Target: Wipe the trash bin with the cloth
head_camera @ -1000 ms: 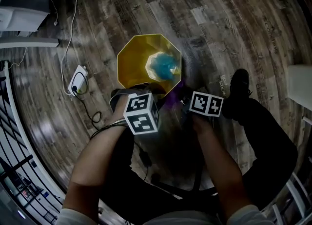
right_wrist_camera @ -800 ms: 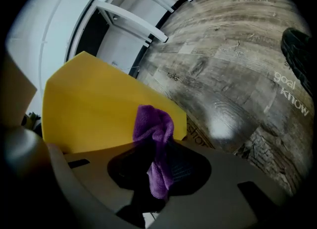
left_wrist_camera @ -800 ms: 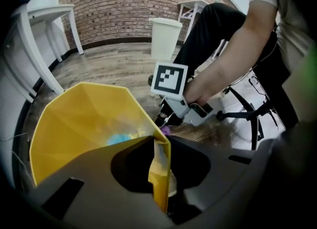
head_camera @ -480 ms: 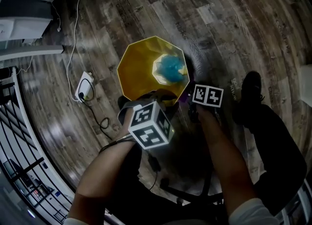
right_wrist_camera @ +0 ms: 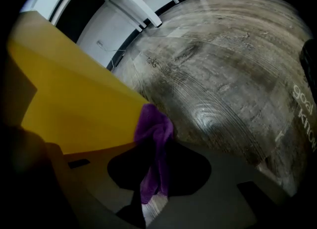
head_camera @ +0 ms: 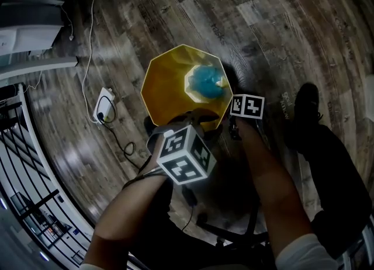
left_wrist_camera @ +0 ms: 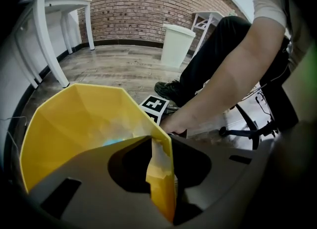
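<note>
We have the left gripper [left_wrist_camera: 159, 173] pinched on the bin [left_wrist_camera: 84, 124]. The yellow rim wall runs straight down between the jaws, which stand narrow against it on both sides and have just been easing apart a little. Beyond these jaws, down inside the bin, lies something blue [head_camera: 205, 82]. Our right gripper [right_wrist_camera: 156, 178] has its jaws closed on the purple cloth [right_wrist_camera: 154, 134], which bunches up past the jaw tips and touches the bin's outer wall, just left of the jaws. The wood floor [right_wrist_camera: 233, 74] spreads ahead and right of them.
</note>
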